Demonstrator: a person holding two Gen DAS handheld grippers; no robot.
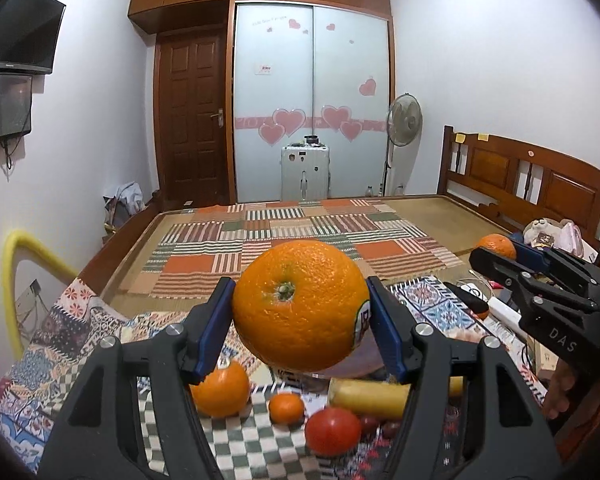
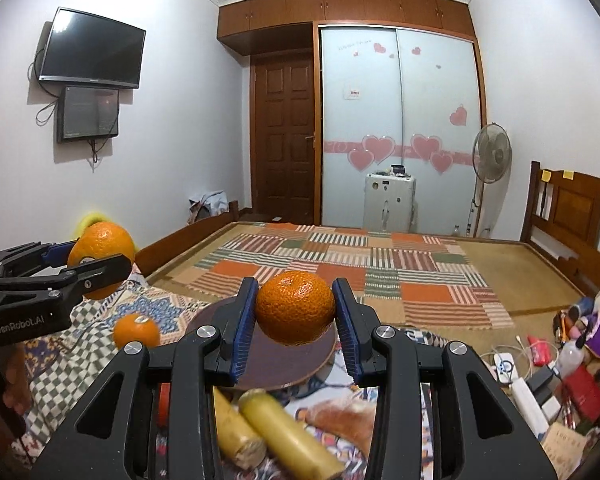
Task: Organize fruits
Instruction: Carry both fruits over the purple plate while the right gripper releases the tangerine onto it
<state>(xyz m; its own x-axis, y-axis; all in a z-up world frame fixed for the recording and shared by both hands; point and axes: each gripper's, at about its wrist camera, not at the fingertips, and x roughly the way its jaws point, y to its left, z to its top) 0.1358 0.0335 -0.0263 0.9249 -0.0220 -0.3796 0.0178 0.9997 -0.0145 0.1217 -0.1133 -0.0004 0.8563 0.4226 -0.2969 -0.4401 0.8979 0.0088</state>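
1. Left gripper [image 1: 302,312] clamps a big orange [image 1: 300,306] between its blue pads, held in the air above the checkered cloth [image 1: 244,448].
2. Right gripper [image 2: 296,312] clamps a smaller orange [image 2: 295,307], held above the brown plate [image 2: 268,372].
3. Plate rim sits near the bananas [image 2: 276,432]; bare plate surface shows under the fruit.
4. Loose below the left gripper: another orange [image 1: 220,390], small tangerine [image 1: 286,408], tomato [image 1: 332,430].
5. Both grippers point level toward the bed [image 1: 292,236], side by side, apart.
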